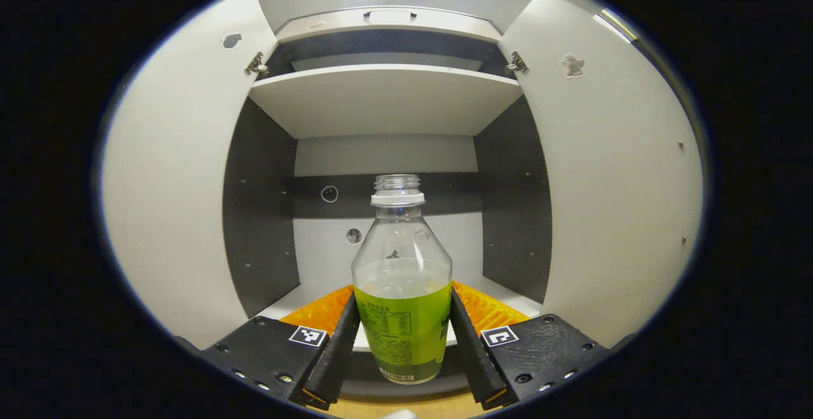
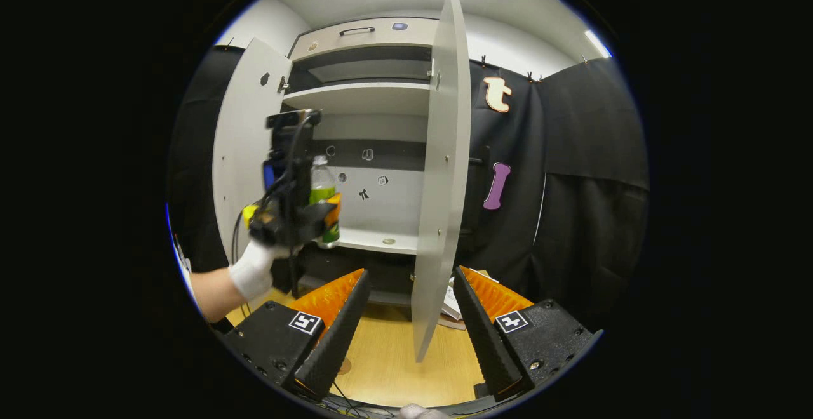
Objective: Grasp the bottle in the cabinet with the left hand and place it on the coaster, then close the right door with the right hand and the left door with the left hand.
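A clear uncapped bottle [image 1: 401,317] with a green label and pale liquid stands upright between the fingers of my left gripper [image 1: 403,293], which is shut on its labelled lower half at the front of the cabinet's lower shelf [image 1: 298,301]. In the right gripper view a gloved hand [image 2: 251,270] holds that left gripper [image 2: 317,216] with the bottle [image 2: 322,184] before the open cabinet. My right gripper [image 2: 411,273] is open, low over the wooden table [image 2: 387,368], with the right door's [image 2: 438,184] free edge standing between its fingers. A small round brown disc [image 2: 345,365], perhaps the coaster, peeks out beside one finger.
Both cabinet doors stand wide open: the left door [image 1: 171,184] and right door [image 1: 610,171] flank the bottle. An upper shelf [image 1: 381,98] is overhead. A small round object [image 2: 389,241] lies on the lower shelf. Papers [image 2: 452,305] lie on the table behind the right door.
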A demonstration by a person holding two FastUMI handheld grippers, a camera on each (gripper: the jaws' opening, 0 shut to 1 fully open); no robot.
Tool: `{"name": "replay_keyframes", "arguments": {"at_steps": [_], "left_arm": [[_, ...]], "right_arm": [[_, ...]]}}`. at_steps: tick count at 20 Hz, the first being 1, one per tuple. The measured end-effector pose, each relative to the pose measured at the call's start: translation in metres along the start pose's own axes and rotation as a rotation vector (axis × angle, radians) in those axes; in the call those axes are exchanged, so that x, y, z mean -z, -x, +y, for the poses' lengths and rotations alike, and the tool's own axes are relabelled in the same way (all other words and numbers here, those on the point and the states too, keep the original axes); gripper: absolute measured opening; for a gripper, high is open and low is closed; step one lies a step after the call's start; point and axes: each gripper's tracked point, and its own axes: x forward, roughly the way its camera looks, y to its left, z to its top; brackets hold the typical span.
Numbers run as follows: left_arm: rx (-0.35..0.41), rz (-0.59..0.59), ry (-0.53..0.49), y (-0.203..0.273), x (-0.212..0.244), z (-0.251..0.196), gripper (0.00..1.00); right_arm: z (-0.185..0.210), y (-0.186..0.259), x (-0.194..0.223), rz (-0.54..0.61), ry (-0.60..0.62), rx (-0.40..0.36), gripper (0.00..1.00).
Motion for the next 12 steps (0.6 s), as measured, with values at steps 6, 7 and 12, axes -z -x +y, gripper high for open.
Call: {"name": "replay_keyframes", "arguments": {"at_steps": [6, 7, 12], "left_arm": [[0.101, 0.105, -0.031, 0.086, 0.093, -0.027, 0.73], [0.119, 0.139, -0.014, 0.098, 0.112, -0.033, 0.73], [0.135, 0.279, 0.11, 0.142, 0.193, -0.052, 0.74]], "right_arm": [[-0.004, 0.006, 0.029, 0.069, -0.001, -0.01, 0.82], [-0.005, 0.007, 0.033, 0.08, -0.005, -0.012, 0.82], [-0.02, 0.007, 0.049, 0.121, -0.003, 0.016, 0.82]]}}
